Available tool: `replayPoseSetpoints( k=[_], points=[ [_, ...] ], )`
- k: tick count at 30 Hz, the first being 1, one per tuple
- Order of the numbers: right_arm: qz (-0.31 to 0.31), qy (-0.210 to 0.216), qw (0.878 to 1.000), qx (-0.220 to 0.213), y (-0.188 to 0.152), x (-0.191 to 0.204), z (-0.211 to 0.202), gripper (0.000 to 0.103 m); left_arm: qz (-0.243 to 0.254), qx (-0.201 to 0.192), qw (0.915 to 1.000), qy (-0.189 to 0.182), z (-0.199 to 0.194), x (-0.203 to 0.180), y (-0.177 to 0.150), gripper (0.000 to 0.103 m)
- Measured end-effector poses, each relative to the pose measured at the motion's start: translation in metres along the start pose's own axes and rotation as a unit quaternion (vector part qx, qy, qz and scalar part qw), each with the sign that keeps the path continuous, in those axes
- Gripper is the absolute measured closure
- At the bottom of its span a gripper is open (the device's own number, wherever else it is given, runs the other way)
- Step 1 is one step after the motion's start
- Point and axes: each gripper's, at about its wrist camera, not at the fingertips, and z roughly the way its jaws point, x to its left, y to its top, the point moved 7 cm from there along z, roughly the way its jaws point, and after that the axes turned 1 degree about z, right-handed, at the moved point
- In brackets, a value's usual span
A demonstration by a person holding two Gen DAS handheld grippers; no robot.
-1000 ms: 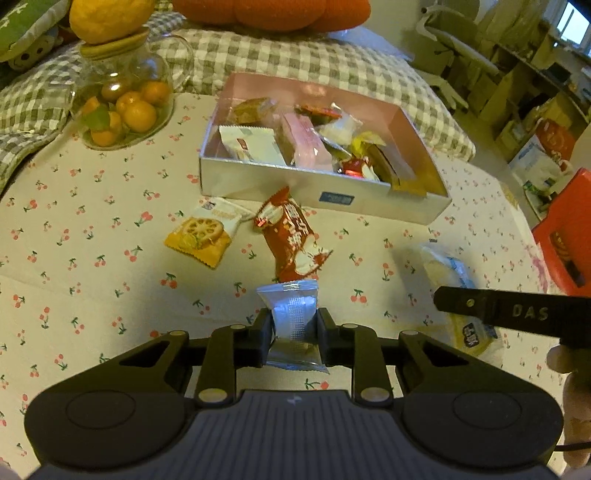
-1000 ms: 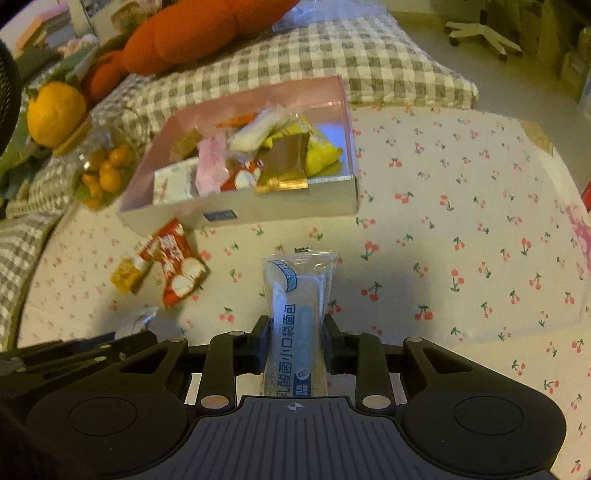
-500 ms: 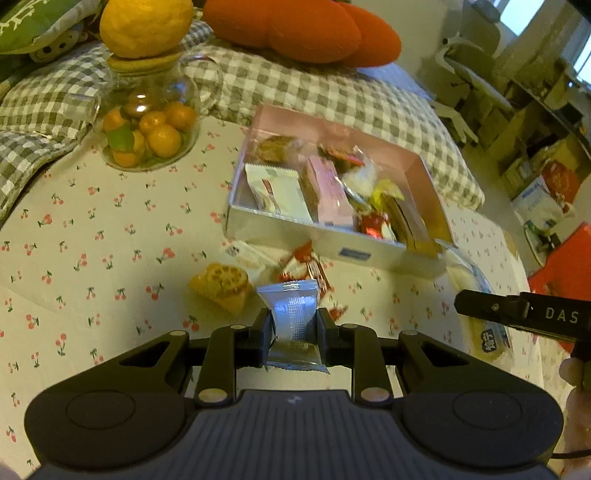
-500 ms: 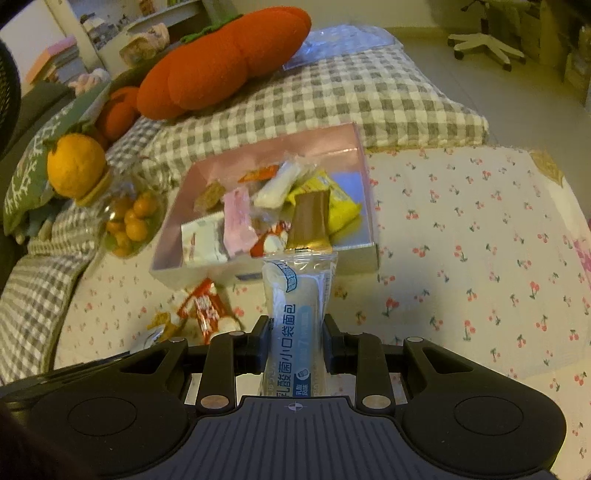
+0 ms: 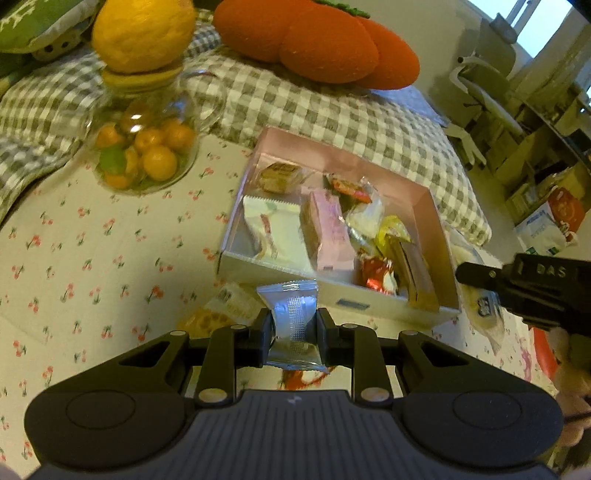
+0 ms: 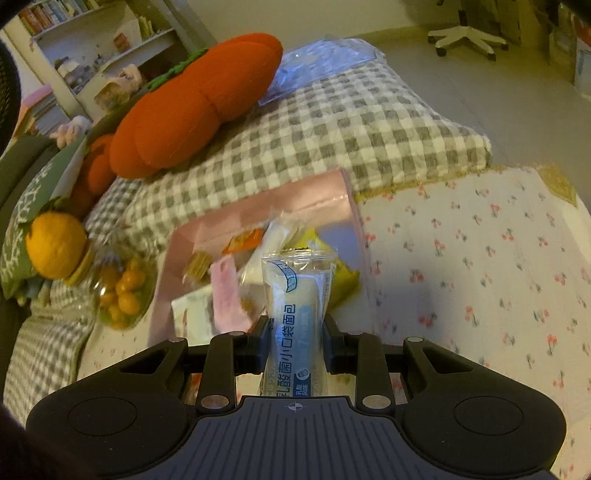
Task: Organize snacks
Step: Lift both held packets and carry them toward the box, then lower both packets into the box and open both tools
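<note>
A pink snack box (image 5: 424, 192) (image 6: 258, 206) holding several wrapped snacks sits on the cherry-print cloth. My left gripper (image 5: 293, 330) is shut on a small silver snack packet (image 5: 291, 314), held above the cloth just in front of the box's near wall. My right gripper (image 6: 295, 339) is shut on a clear bread packet with blue print (image 6: 297, 314), held above the box's near right part; it also shows at the right of the left wrist view (image 5: 480, 310). A yellow cracker packet (image 5: 218, 314) and a red packet (image 5: 299, 378) lie on the cloth below the left gripper.
A glass jar of small oranges (image 5: 144, 147) with a large yellow fruit (image 5: 142, 33) on its lid stands left of the box. Orange pumpkin cushions (image 5: 317, 44) and a grey checked blanket (image 6: 332, 125) lie behind. The cloth's right side (image 6: 480, 258) ends near the floor.
Both grippers have risen and moved forward toward the box, each still holding its packet. The right gripper now hangs over the box.
</note>
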Motion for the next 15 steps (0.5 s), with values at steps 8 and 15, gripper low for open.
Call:
replayPoseSetpoints(
  k=[8,15],
  points=[
    [0.0,0.011,1.0,-0.01,0.024,-0.013,0.034,0.076,0.009,0.0,0.9999,0.006,0.022,-0.008,0.019,0.08],
    [-0.01,0.014,0.999,-0.027,0.037,-0.019,0.052,0.075,0.028,-0.009,0.9994,0.02,0.042,-0.015,0.042,0.08]
  ],
)
